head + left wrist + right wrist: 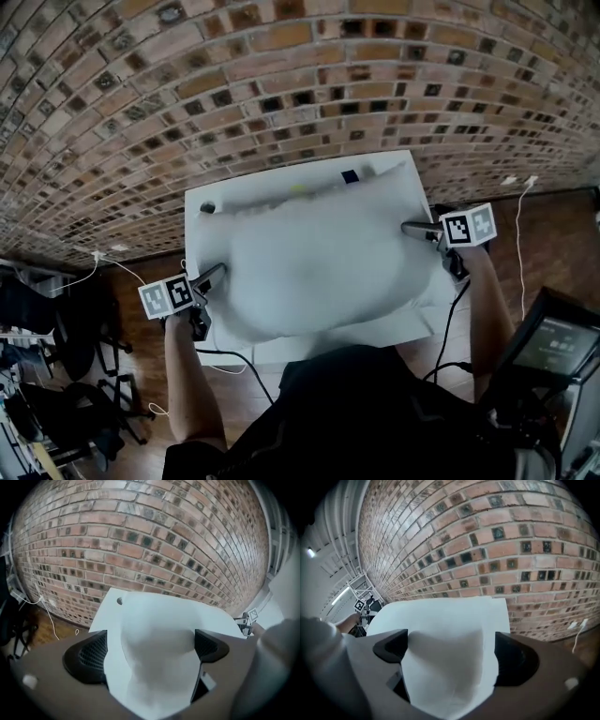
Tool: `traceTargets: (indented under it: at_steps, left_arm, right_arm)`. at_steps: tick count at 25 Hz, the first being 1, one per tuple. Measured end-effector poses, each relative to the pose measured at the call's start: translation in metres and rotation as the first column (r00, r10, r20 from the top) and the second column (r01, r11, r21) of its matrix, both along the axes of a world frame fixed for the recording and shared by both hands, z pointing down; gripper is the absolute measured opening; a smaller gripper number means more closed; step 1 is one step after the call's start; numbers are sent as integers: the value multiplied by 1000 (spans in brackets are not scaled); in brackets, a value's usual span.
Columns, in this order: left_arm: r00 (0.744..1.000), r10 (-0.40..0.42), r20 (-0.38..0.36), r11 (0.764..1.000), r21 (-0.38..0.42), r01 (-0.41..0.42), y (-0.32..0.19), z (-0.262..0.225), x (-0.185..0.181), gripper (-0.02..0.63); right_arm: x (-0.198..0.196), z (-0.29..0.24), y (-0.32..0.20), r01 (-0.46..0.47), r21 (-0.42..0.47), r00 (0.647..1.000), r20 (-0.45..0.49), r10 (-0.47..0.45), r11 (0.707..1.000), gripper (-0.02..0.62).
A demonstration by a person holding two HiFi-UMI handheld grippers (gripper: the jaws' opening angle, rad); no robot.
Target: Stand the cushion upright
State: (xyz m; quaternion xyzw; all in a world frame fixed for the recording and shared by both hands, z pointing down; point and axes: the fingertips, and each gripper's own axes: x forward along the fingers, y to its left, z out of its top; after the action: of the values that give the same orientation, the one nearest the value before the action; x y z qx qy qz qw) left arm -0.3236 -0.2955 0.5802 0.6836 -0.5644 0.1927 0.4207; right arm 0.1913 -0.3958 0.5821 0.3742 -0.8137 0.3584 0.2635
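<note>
A large white cushion (pixel 319 267) lies bulging on the white table (pixel 199 225) and covers most of it. My left gripper (pixel 214 277) is at the cushion's near-left corner. In the left gripper view that corner (pixel 154 653) sits between the wide jaws of the left gripper (pixel 149 651), with a gap beside the left pad (pixel 89 656). My right gripper (pixel 412 230) is at the cushion's right edge. In the right gripper view the cushion's corner (pixel 445 663) lies between the spread jaws of the right gripper (pixel 450 653), not squeezed. Both grippers are open.
A brick wall (pixel 281 75) stands right behind the table. Behind the cushion lie a small dark object (pixel 207 207) and a blue object (pixel 350 175). A black chair (pixel 56 328) stands on the left, a device with a screen (pixel 555 343) on the right, and cables trail over the wooden floor.
</note>
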Motion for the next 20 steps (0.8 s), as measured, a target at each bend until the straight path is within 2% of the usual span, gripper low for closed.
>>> traceTargets:
  at_steps: [6, 10, 16, 20]
  left_arm:
    - [999, 31, -41, 998, -59, -33, -5, 25, 8, 575]
    - [998, 25, -61, 998, -55, -29, -9, 35, 14, 575]
    - [990, 13, -141, 998, -52, -20, -4, 51, 24, 569]
    - [986, 53, -156, 996, -57, -63, 1, 54, 31, 509]
  right_arm:
    - [-5, 30, 1, 3, -123, 999, 42, 2, 992, 588]
    - [-7, 43, 2, -9, -161, 997, 68, 20, 987, 588]
    - [-16, 54, 9, -4, -203, 993, 113, 28, 979, 584]
    - [-25, 49, 17, 78, -208, 988, 144, -49, 975, 491]
